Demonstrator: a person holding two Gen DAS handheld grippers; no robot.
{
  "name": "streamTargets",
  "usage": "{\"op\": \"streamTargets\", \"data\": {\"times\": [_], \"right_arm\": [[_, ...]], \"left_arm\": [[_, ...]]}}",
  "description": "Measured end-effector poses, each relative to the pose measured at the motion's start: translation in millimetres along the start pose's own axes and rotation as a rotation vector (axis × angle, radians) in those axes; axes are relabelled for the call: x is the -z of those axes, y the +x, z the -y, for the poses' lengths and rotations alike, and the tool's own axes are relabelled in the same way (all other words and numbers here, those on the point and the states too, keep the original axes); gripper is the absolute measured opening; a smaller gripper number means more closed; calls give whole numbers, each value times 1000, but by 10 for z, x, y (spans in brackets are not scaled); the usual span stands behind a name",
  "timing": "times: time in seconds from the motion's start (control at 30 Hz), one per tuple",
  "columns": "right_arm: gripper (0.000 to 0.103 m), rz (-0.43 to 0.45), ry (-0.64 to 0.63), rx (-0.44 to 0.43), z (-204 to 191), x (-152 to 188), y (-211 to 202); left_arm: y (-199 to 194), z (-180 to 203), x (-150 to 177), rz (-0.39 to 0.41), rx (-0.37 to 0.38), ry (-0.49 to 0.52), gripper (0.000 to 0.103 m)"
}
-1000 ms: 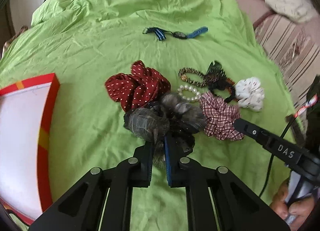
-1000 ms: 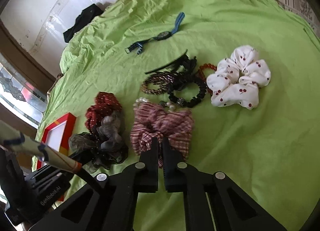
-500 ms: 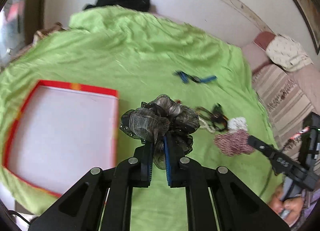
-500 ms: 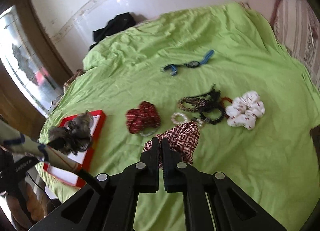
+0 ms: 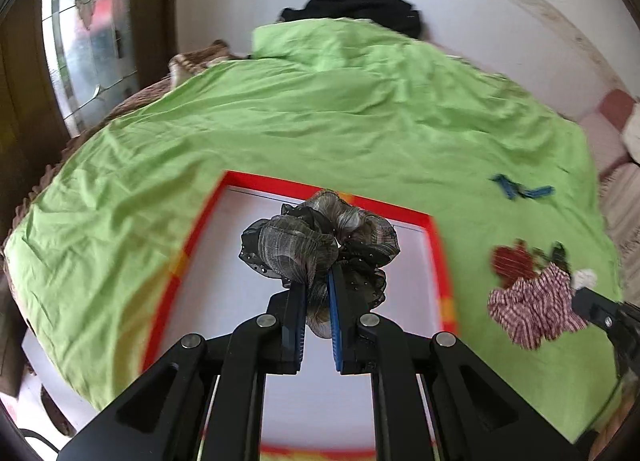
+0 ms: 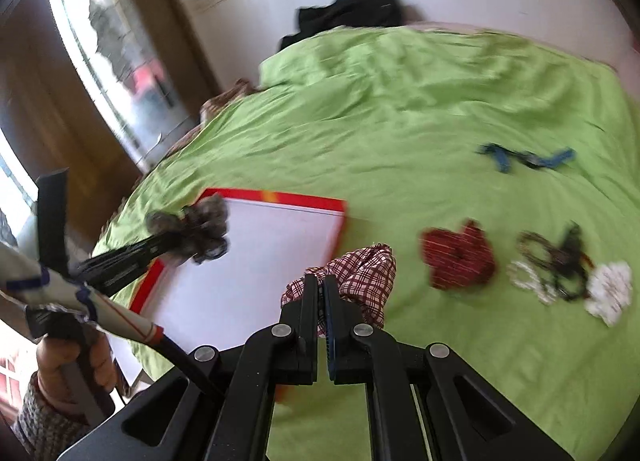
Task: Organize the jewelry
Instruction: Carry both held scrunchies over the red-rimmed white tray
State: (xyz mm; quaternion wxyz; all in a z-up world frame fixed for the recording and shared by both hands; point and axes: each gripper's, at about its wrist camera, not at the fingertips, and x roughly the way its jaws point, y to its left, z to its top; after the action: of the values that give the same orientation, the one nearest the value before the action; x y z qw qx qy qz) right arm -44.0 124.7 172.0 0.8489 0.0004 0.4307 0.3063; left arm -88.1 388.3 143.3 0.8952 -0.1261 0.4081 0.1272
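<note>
Now the left gripper [image 5: 317, 293] jaws clamp a grey scrunchie [image 5: 316, 239] above the red-rimmed tray [image 5: 438, 261] — right gripper [image 6: 321, 303] jaws pinch a plaid scrunchie [image 6: 360, 273], beside it.

A grey-black sheer scrunchie [image 5: 320, 245], ruffled and dotted with small studs, hangs pinched in closed jaws above the white tray [image 5: 224, 261] with its red rim. A maroon-and-white plaid scrunchie [image 6: 360, 277] is clamped likewise, bunched, over the tray's near corner. On the green bed lie a red dotted scrunchie [image 6: 460, 257], a white one [image 6: 608, 289], a pearl bracelet [image 6: 528, 281], dark bead bracelets [image 6: 556, 257] in a blurred tangle, and a blue-strapped watch [image 6: 524, 157] farther back.
</note>
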Motion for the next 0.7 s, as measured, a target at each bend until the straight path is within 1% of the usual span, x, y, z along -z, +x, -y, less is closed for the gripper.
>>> {"op": "streamTargets", "data": {"times": [0.1,0.23,0.33,0.43,0.5,0.53,0.6,0.63,0.7], "right_arm": [[4,-38,-53,-9,-292,-158,396],[4,-65,-95,3,-479,-307,820],[4,-88,-108,34,-503,-393,1193],[4,-106,-101,57,-450,-446,1468],[4,-115,-101,67,-421,-454,1566],[4,-122,-107,74,-415,-457,1626],[4,-126,-132,89,-411,-431,1668],[7,-123,-140,98,-410,-430,1680],[20,-118,-141,106,-389,-427,1661]], "left_arm": [[274,-213,-142,-27,-28,-29,10],[648,-446,-321,-61,-56,-49,10],[895,-577,-405,-85,-64,-66,10],[1027,-616,-436,-91,-53,-71,11],[1080,-620,-443,-95,-47,-74,12],[1100,-613,-441,-97,-41,-75,13],[1108,-592,-429,-97,-37,-79,21],[1109,-585,-425,-97,-32,-82,26],[1097,-587,-430,-100,-23,-88,32]]}}
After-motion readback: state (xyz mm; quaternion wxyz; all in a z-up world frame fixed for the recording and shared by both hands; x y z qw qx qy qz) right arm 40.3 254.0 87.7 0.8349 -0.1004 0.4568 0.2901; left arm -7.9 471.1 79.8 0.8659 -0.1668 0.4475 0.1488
